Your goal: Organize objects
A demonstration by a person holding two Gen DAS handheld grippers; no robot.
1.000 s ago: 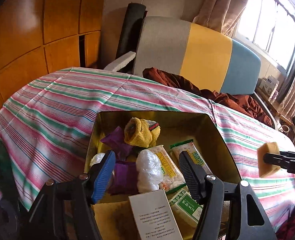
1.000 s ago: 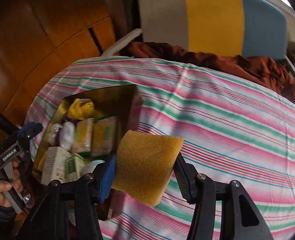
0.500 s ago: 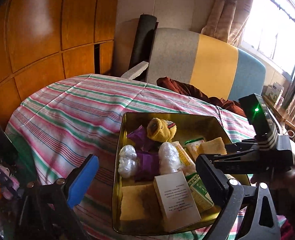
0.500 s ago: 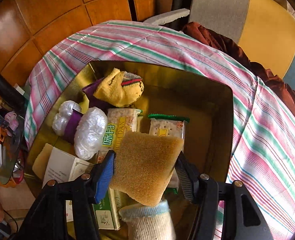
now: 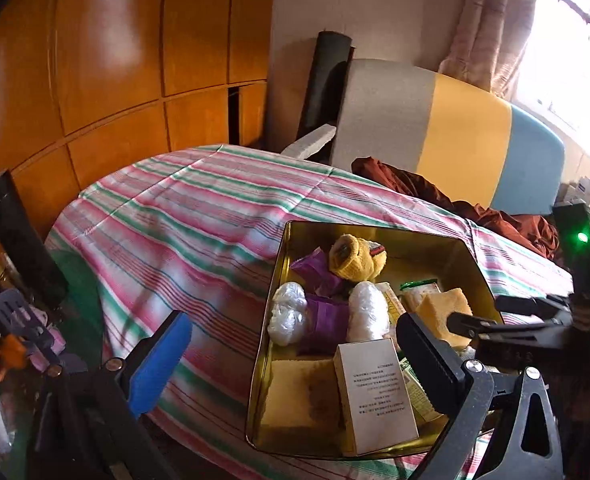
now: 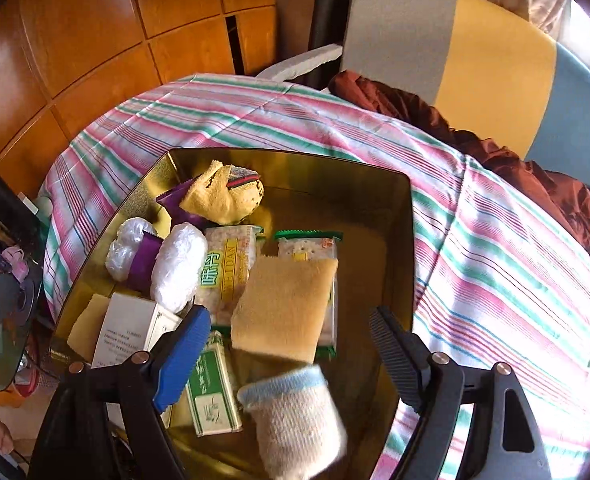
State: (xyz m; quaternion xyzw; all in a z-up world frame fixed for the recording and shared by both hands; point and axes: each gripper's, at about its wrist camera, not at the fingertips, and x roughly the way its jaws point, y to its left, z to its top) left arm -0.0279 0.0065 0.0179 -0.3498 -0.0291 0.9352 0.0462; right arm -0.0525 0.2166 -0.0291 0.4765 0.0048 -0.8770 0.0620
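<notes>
The right gripper point(image 6: 291, 344) hangs over the gold tin point(image 6: 409, 240) with its jaws opening, the blue pad and the ribbed black pad standing clear on either side of a tan sponge point(image 6: 285, 308). The sponge, a rough-faced slab with square corners, touches neither pad and lies inside the tin, tilted across a green-edged cracker packet point(image 6: 309, 246).

The left gripper point(image 5: 291, 356) is spread as wide as it goes and holds nothing; its blue finger sits outside the tin's left wall over the striped cloth point(image 5: 199, 216), its black finger over the tin's near right corner.

Within the tin, a yellow knitted sock point(image 6: 225, 196) is bunched toward the far wall, a purple wrapper point(image 6: 173, 200) beside it. Two crinkled clear plastic bundles point(image 6: 177, 266) lie along the left wall, and a cream printed packet point(image 6: 227, 268) rests between them and the sponge. A white carton point(image 6: 129, 328) leans at the near left corner, a green-labelled box point(image 6: 211, 390) just right of it, and a ribbed white sock with a pale blue cuff point(image 6: 295, 420) sits nearest the right gripper's camera.

The tin's right half shows bare shiny metal floor up to its straight right wall. Beyond the tin the pink, green and white cloth lies open on the far and right sides; a rust-brown fabric point(image 6: 415, 108) is heaped at its far edge against a grey, yellow and blue cushion point(image 6: 475, 44).
</notes>
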